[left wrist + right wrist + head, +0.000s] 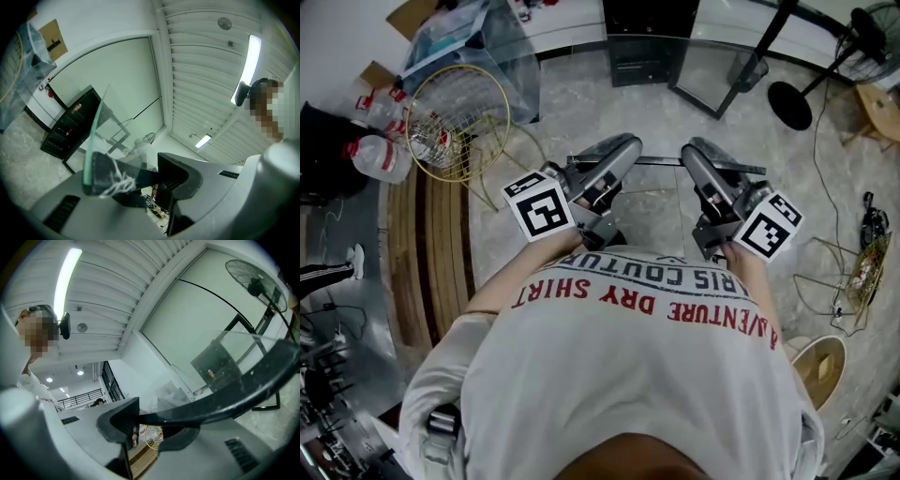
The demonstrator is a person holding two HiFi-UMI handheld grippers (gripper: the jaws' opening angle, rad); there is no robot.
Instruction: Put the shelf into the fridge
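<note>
A clear glass shelf (661,161) is held level in front of me, its near edge running between the two grippers. My left gripper (622,148) is shut on that edge at the left, and my right gripper (697,152) is shut on it at the right. In the left gripper view the shelf's green edge (93,136) sits clamped in the left gripper (136,176). In the right gripper view the shelf's dark trim (234,394) passes through the right gripper (154,420). The black fridge (639,42) stands ahead with its glass door (712,80) swung open.
A gold wire basket (450,122), water bottles (380,155) and a plastic bag (469,47) lie at the left. A wooden bench (431,253) runs along the left side. A fan's round base (790,105) and loose cables (862,272) are at the right.
</note>
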